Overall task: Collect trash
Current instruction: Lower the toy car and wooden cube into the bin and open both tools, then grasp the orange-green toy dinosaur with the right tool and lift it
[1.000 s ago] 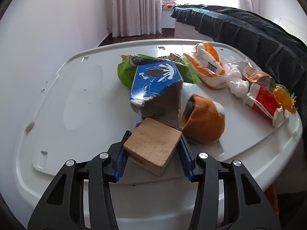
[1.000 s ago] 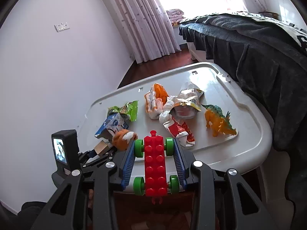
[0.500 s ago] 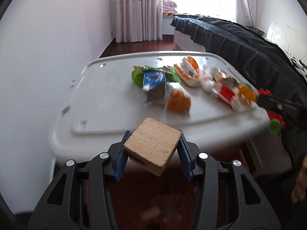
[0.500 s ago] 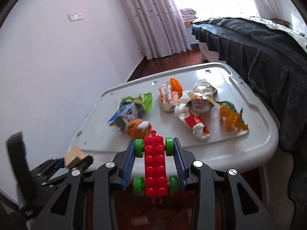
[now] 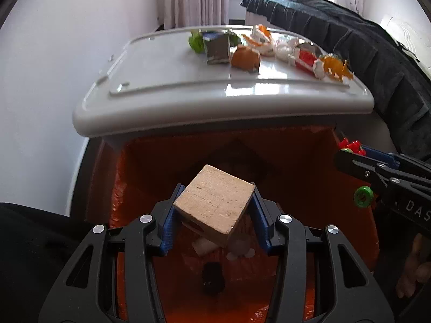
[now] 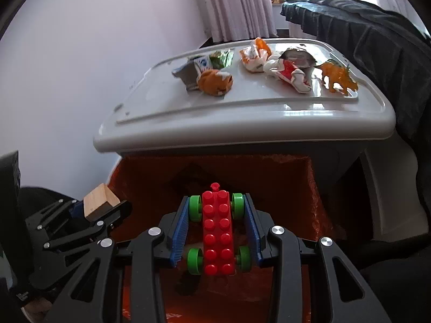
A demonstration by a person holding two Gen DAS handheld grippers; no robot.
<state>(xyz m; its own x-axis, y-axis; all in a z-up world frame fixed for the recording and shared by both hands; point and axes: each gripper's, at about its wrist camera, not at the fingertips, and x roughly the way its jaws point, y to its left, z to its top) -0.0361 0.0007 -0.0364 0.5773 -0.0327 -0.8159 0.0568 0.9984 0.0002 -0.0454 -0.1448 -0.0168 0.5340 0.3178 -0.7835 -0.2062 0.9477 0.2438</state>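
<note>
We hold a wooden block [image 5: 215, 202] tilted in the left gripper [image 5: 214, 216], its blue jaws pinching the block on both sides. It hangs over the open orange bin [image 5: 296, 167], where a few pale scraps and a dark object lie at the bottom. Our right gripper [image 6: 216, 228] pinches a red brick toy car [image 6: 216, 231] with green wheels, jaws pressed against the wheels, also above the bin. From the left wrist view, the right gripper reaches in from the right edge with the car barely showing.

Beyond the bin stands the white tabletop [image 6: 242, 118]. On it lie the trash pieces: a blue wrapper [image 6: 192, 71] touching a green wrapper [image 6: 222, 58], an orange-and-white packet [image 6: 254, 55], a red-and-white wrapper [image 6: 289, 74] and a crumpled foil cup [image 6: 297, 56]. An orange plush [image 6: 215, 82] sits just beside the blue wrapper, and an orange dinosaur [image 6: 339, 76] stands near the right rim. A bed with a dark cover [image 6: 363, 32] runs along the right.
</note>
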